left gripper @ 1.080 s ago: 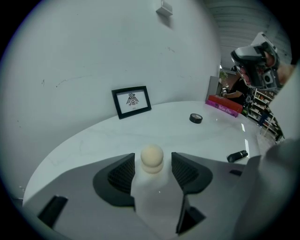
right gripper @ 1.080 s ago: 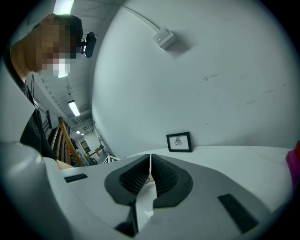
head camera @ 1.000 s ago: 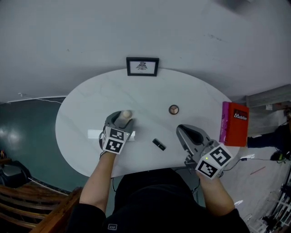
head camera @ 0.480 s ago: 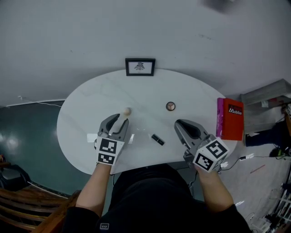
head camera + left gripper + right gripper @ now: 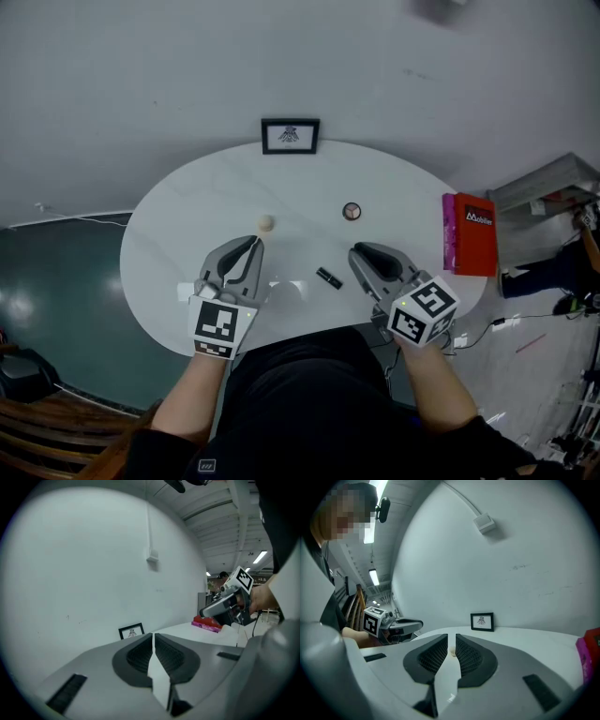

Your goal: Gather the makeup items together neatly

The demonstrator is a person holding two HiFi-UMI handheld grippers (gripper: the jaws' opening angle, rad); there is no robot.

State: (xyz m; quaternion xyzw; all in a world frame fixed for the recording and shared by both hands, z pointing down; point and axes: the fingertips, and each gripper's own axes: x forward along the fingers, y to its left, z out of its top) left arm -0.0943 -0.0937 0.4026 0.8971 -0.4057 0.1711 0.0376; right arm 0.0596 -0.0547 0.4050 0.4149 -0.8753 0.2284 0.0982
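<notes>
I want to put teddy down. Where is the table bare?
Bare table: back left, between the picture frame and the rim; also between the round compact and red book. Crowded: the near edge, with black tube, right gripper and left gripper, whose empty jaws have just been closing.

Table (image 5: 178,225): white, faint grey marbling.
Picture frame (image 5: 290,136) at the table's far edge: black border, white mat, small dark motif in the centre.
Sponge (image 5: 265,223): pale beige, plain.
Round compact (image 5: 352,211): dark rim, brownish face.
Small tube (image 5: 328,277) toward the near edge: black.
Book (image 5: 473,239) at the right edge: red cover, white lettering, magenta side.
Floor (image 5: 56,281): dark teal.
Wall (image 5: 300,56): off-white, unpatterned.
</notes>
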